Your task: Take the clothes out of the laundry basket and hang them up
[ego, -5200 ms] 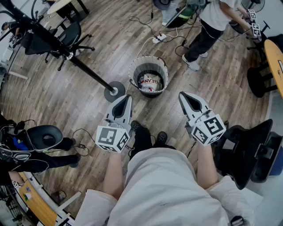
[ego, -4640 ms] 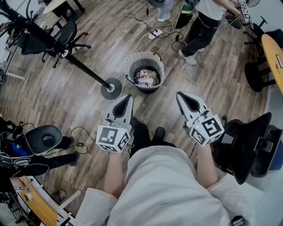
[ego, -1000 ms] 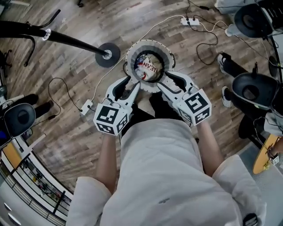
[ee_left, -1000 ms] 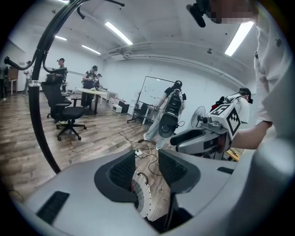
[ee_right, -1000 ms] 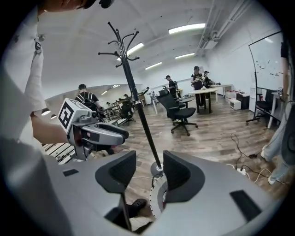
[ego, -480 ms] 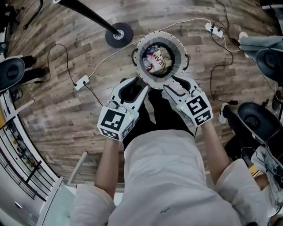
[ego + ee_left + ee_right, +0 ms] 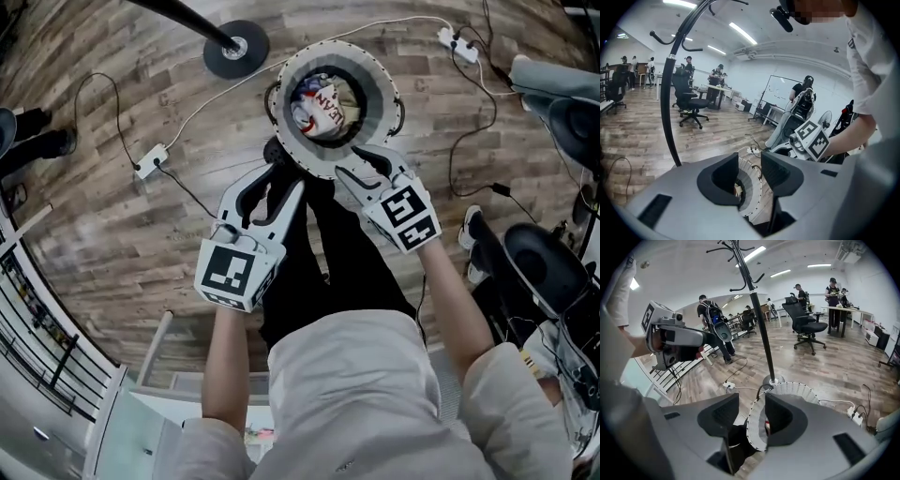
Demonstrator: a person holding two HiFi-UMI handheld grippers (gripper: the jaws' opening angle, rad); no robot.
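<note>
A crumpled white garment with red lettering [image 7: 321, 105] lies deep inside the round white woven laundry basket [image 7: 380, 89]. The basket stands on the wood-plank floor [image 7: 112, 216], right at the person's feet. From here the cloth looks light and limp: nothing to break, but it will sag and trail once lifted, and could drag on the rim. I'd pinch a raised fold near the top of the heap. More fabric seems bunched beneath it, so a deep grab might bring up two pieces.

The left gripper [image 7: 278, 183] hangs just short of the near rim, fingers spread with nothing between them. The right gripper [image 7: 367, 164] sits over the near right edge, fingers also spread and empty, with the rim showing through the gap.

A black coat stand with a round base [image 7: 234, 45] rises just beyond the basket on the far left, a likely place for hanging. A white power strip [image 7: 457, 42] and loose cables cross the floor. Black office chairs [image 7: 806, 326] stand further off.
</note>
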